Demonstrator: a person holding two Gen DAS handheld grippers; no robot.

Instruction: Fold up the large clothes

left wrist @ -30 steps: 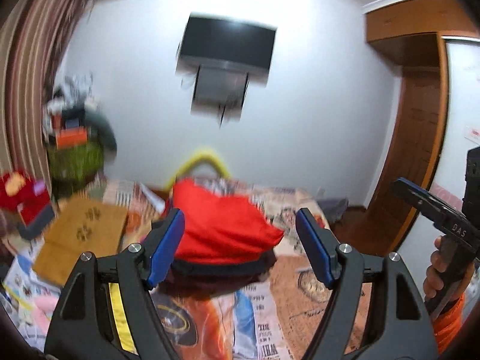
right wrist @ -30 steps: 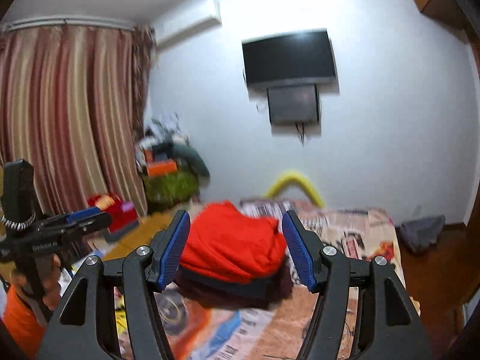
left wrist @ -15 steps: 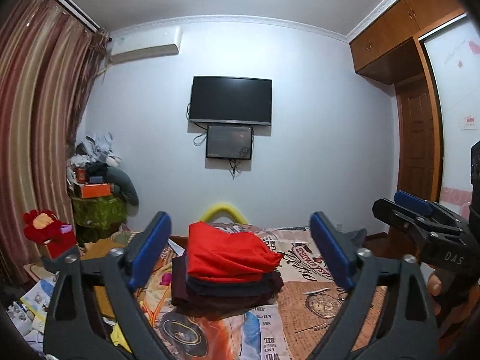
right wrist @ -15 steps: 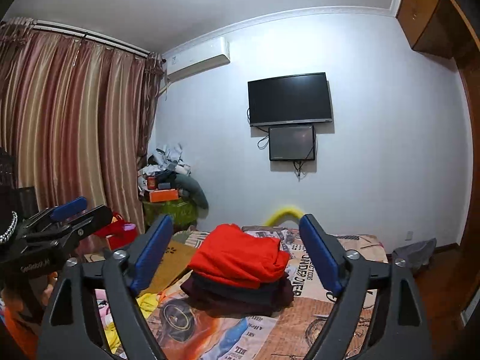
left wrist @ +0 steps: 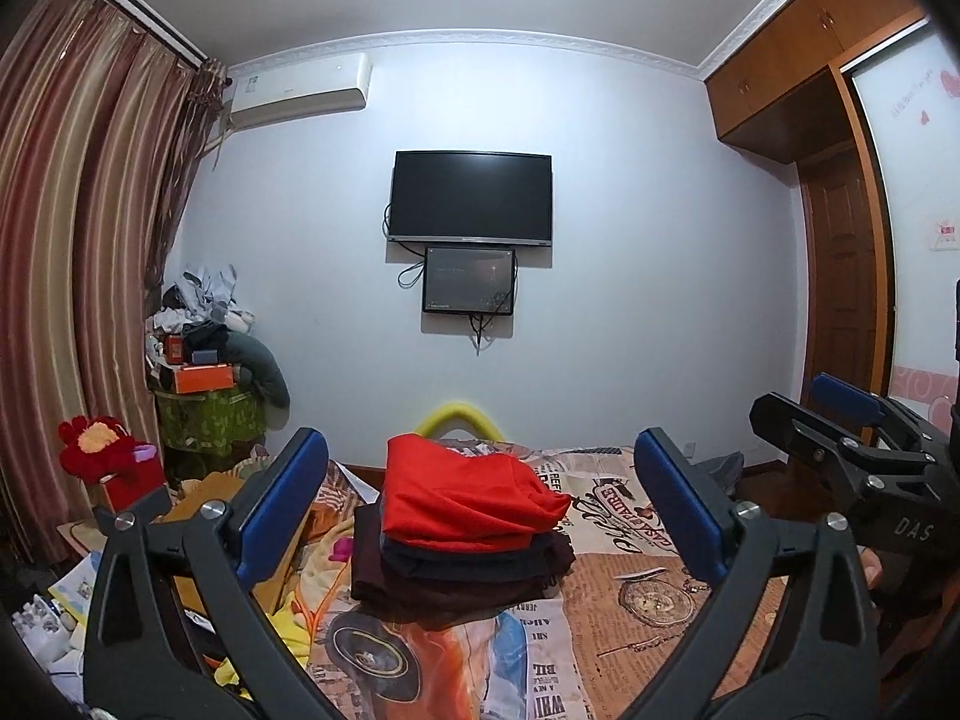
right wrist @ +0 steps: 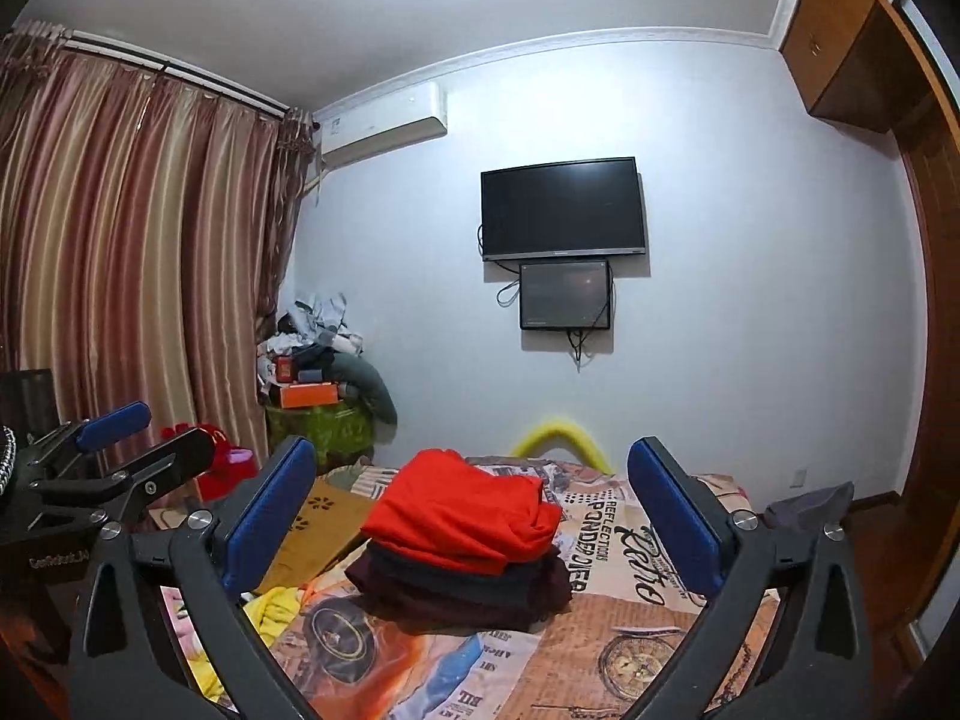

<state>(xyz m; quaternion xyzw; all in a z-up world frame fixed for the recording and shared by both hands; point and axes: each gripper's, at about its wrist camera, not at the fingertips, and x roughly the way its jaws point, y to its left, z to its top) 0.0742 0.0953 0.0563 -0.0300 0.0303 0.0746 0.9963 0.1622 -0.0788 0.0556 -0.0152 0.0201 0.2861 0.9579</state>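
Observation:
A folded red garment (left wrist: pixel 468 501) lies on top of a stack of folded dark clothes (left wrist: pixel 462 579) in the middle of the bed (left wrist: pixel 630 618). The stack shows in the right wrist view too, red garment (right wrist: pixel 462 516) above dark clothes (right wrist: pixel 468 591). My left gripper (left wrist: pixel 477 498) is open and empty, held back from the stack and above the bed. My right gripper (right wrist: pixel 471 501) is open and empty, also held back from the stack. The right gripper shows at the right edge of the left wrist view (left wrist: pixel 852 444), the left gripper at the left edge of the right wrist view (right wrist: pixel 114 456).
The bed has a printed newspaper-pattern cover (right wrist: pixel 606 648). Yellow cloth (right wrist: pixel 276 606) and a brown mat (right wrist: pixel 312 522) lie at its left. A cluttered green box (left wrist: pixel 207 420) and curtains (left wrist: pixel 78 276) stand left. A TV (left wrist: pixel 471 198) hangs ahead, a wooden door (left wrist: pixel 840 300) is right.
Both grippers have opened wider and pulled back and up from the stack. The views have tilted up, so the wall and ceiling fill more of them.

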